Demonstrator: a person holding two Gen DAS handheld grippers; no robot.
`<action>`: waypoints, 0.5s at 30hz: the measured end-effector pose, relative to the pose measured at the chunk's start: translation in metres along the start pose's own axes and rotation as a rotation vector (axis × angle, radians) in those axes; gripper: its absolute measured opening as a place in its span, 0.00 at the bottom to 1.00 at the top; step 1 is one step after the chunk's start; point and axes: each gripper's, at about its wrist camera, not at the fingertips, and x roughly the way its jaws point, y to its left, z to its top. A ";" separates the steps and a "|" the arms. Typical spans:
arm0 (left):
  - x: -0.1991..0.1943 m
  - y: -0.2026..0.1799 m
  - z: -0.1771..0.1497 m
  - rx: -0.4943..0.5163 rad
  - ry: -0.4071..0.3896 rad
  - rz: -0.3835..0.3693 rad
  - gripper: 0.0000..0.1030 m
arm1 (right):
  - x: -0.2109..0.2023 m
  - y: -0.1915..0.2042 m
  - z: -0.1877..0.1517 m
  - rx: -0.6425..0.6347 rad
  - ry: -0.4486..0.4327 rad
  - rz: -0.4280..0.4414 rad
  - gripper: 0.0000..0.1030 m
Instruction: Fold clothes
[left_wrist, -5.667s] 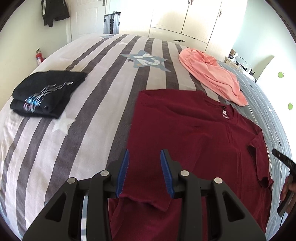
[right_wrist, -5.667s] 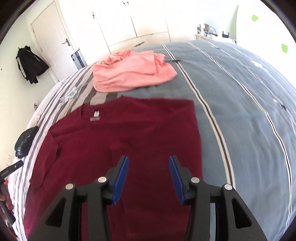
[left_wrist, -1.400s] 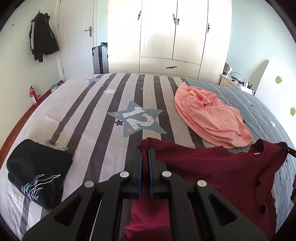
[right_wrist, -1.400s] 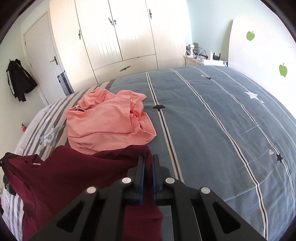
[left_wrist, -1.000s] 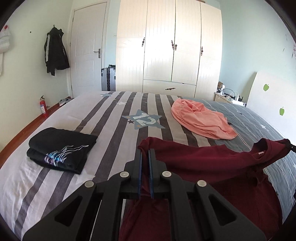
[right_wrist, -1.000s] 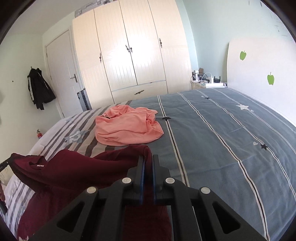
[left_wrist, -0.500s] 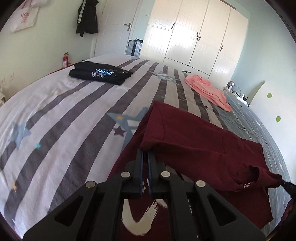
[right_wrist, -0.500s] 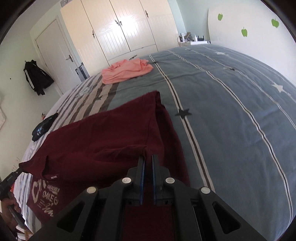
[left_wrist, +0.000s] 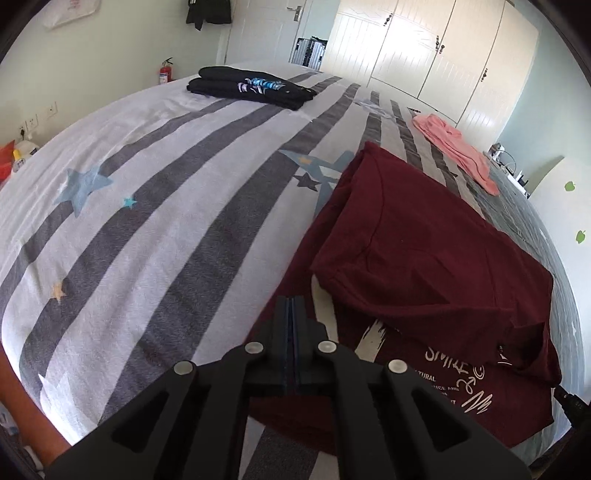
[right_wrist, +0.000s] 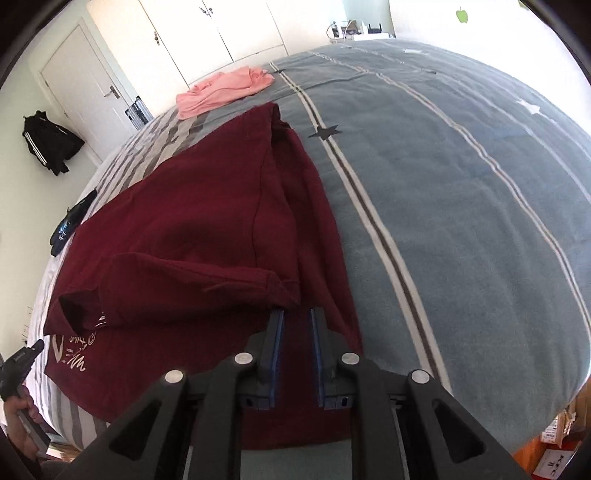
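Observation:
A maroon T-shirt (left_wrist: 424, 240) (right_wrist: 192, 221) lies folded over itself on the bed, its white print (left_wrist: 454, 373) showing at the near end below the folded edge. My left gripper (left_wrist: 291, 300) is shut, with no cloth visible between its pads; the fold's left corner lies just beyond its tips, to the right. The jaws of my right gripper (right_wrist: 297, 314) are opening, and a narrow gap shows between the blue pads (right_wrist: 276, 332). The fold's right corner rests just ahead of them, gripped by nothing.
A folded black garment (left_wrist: 251, 86) (right_wrist: 70, 225) sits at the far left of the striped bed (left_wrist: 147, 206), and a crumpled pink garment (left_wrist: 454, 147) (right_wrist: 221, 86) lies at the far end. The bed's near edge is right under both grippers. A hand (right_wrist: 18, 413) shows at lower left.
Both grippers came back toward the near edge and down, laying the shirt's far hem over its printed front. The right jaws have parted off the cloth; the left no longer shows cloth in it.

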 end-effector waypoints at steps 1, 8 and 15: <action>-0.008 -0.001 0.000 0.006 -0.024 -0.019 0.00 | -0.008 0.002 0.001 -0.012 -0.031 0.010 0.17; -0.017 -0.078 -0.002 0.164 -0.039 -0.248 0.22 | -0.014 0.051 0.011 -0.164 -0.136 0.192 0.34; 0.004 -0.158 -0.015 0.271 0.013 -0.317 0.48 | 0.026 0.130 0.003 -0.326 -0.158 0.210 0.48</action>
